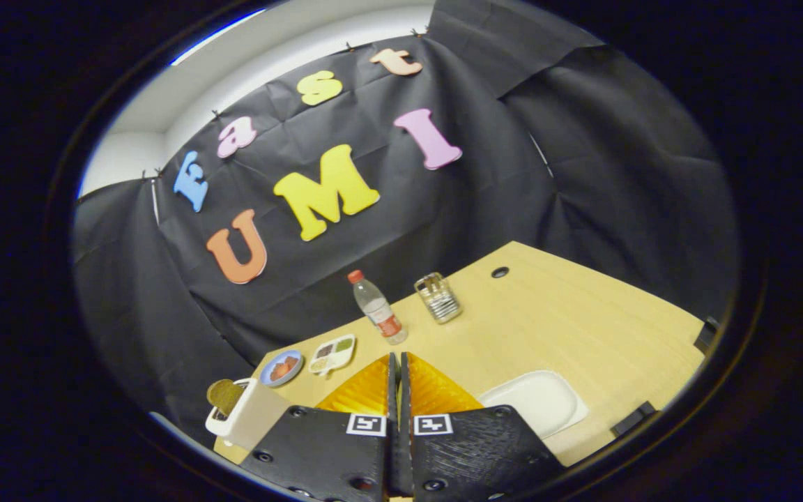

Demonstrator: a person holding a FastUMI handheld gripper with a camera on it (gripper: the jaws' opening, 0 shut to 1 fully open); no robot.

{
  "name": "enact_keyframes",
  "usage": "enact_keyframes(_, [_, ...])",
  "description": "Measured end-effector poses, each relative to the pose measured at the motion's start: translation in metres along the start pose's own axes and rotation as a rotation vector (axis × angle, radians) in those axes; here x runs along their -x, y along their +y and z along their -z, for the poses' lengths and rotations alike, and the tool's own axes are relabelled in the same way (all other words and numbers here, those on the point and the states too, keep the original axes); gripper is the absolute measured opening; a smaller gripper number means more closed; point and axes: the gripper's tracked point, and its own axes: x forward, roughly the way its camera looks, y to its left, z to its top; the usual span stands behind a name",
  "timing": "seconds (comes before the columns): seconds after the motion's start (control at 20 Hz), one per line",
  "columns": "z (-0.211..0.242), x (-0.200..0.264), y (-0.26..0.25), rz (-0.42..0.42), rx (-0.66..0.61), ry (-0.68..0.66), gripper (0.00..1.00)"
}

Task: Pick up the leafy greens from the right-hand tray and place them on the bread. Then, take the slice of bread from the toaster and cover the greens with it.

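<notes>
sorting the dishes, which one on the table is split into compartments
The small white tray between the round blue plate and the clear water bottle; the blue plate and the white dish are undivided.

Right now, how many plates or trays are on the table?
3: a round blue plate beside the toaster, a divided tray next to it, and a white tray beside the shut hand-held gripper, partly hidden.

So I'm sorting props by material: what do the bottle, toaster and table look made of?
Bottle: clear glossy plastic, see-through, with a red cap. Toaster: matte white, probably plastic. Table: pale wood-grain, likely laminate. The gripper is closed, holding nothing.
</notes>
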Motion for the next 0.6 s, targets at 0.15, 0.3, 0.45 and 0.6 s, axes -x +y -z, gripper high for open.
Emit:
enact_keyframes(0.15, [0.022,-0.010,0.049,-0.068,-0.017,0.020,0.00])
enact_keyframes(0.3, [0.052,-0.024,0.096,-0.130,-0.066,0.043,0.00])
enact_keyframes(0.45, [0.082,-0.038,0.128,-0.165,-0.105,0.065,0.00])
enact_keyframes(0.6, [0.114,-0.048,0.136,-0.164,-0.128,0.087,0.00])
